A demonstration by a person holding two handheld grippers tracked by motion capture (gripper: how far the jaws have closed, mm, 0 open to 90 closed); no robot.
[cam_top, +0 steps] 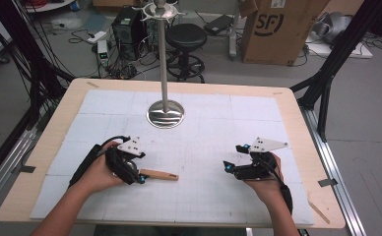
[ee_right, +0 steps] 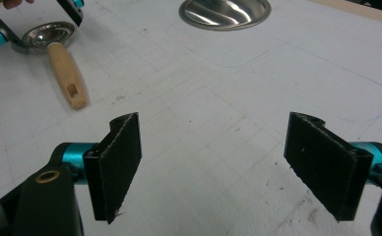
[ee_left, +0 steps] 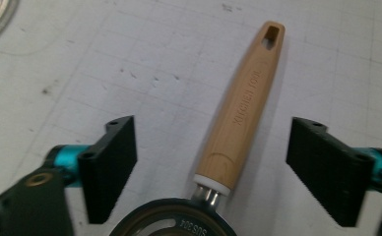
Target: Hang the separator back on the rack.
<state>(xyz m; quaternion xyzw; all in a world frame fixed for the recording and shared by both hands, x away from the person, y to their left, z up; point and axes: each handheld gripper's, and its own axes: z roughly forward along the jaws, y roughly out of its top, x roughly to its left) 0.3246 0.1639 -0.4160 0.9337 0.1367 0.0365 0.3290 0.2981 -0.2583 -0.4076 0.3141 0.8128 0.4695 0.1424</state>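
The table (cam_top: pixel 46 147) under me carries a white gridded mat (cam_top: pixel 204 191), and on the far middle of that mat stands a metal pole stand (cam_top: pixel 165 112) on a round shiny base. My left gripper (cam_top: pixel 141 176) sits at the near left of the mat, my right gripper (cam_top: pixel 226 166) at the near right, the two well apart and pointing toward each other. The utensil (ee_left: pixel 245 108) lies flat on the mat in front of my left gripper: a small metal tool with a wooden handle, its handle pointing toward my right gripper and ending in a hanging slot. In the left gripper view my jaws stand on either side of the handle where it joins the metal head, with clear gaps on both sides, touching nothing. My right gripper's jaws are spread wide over bare mat with nothing between them, and the utensil lies well beyond them.
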